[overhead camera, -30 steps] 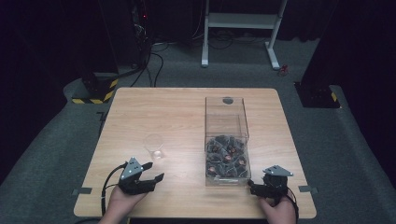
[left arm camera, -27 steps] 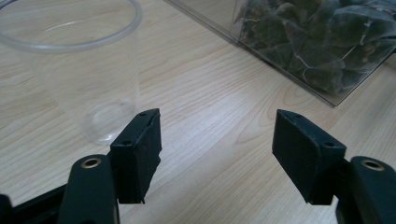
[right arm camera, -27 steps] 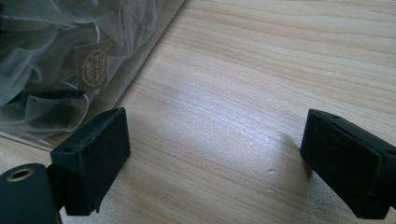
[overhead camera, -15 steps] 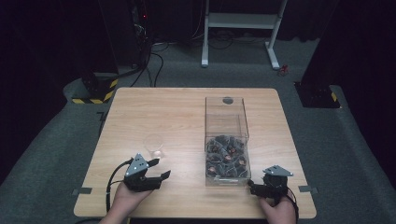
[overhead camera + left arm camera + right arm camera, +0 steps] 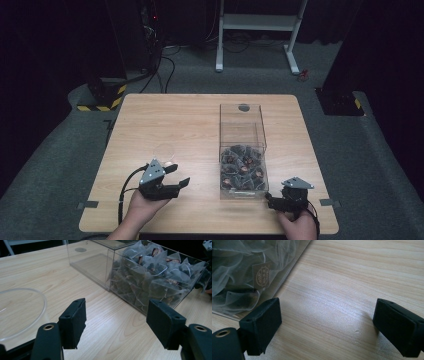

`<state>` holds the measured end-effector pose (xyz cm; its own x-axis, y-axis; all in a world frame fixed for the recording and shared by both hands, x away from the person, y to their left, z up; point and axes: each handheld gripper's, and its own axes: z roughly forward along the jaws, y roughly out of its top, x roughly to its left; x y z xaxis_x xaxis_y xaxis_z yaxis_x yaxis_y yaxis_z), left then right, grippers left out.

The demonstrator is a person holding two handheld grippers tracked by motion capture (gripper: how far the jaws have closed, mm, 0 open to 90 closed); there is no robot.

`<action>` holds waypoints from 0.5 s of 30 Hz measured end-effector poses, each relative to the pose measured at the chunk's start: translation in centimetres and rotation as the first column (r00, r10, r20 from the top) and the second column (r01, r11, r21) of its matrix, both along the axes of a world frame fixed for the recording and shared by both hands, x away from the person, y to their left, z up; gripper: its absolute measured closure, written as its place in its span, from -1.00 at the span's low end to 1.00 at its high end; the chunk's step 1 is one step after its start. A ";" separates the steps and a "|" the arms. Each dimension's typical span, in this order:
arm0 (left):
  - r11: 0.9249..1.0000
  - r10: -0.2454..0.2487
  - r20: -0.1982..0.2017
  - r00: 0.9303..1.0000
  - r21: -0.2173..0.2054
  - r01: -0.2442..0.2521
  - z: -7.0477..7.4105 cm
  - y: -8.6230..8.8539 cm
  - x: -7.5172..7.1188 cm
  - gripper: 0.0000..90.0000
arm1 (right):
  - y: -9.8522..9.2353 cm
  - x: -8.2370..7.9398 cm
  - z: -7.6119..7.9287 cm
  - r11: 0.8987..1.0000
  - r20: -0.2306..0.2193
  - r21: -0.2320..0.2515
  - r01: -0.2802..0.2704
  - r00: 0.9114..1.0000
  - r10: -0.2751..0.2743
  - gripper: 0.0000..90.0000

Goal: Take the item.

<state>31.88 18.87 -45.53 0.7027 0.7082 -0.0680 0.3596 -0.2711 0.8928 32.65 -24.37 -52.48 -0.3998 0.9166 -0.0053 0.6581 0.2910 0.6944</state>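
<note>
My left gripper (image 5: 181, 176) jaws spread, empty, between plastic cup (image 5: 17, 312) and clear box (image 5: 243, 150) of tea bags (image 5: 155, 272). Right gripper (image 5: 327, 327) spread, empty, on table (image 5: 190, 125).

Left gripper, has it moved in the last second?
Yes. The left gripper has shifted right, toward the clear box of tea bags, jaws open and empty; the cup stayed put.

Grey carpet floor (image 5: 60, 150); white metal stand (image 5: 260, 22) behind the wooden table (image 5: 170, 120); dark surroundings.

black gripper (image 5: 176, 176), perhaps grey-plated
</note>
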 end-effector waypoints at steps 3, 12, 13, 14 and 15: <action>1.000 -0.009 0.001 1.000 -0.007 0.009 0.2 -0.5 0.2 -0.27 | 0.0 0.0 0.0 1.000 0.000 0.000 0.000 1.000 0.000 -0.82; 0.999 -0.026 0.003 1.000 -0.022 0.026 0.4 -1.7 0.7 -0.27 | 0.0 0.0 0.0 1.000 0.001 -0.001 -0.001 1.000 0.001 -0.82; 0.999 -0.028 0.006 1.000 -0.020 0.028 0.5 -1.7 0.8 -0.27 | 0.0 0.0 0.0 1.000 0.001 -0.001 -0.002 1.000 0.002 -0.82; 0.999 -0.029 0.006 1.000 -0.022 0.029 0.5 -1.8 0.8 -0.27 | 0.0 0.0 0.0 1.000 0.001 -0.001 -0.002 1.000 0.002 -0.82; 0.999 -0.029 0.006 1.000 -0.022 0.029 0.5 -1.8 0.8 -0.27 | 0.0 0.0 0.0 1.000 0.001 -0.001 -0.002 1.000 0.002 -0.82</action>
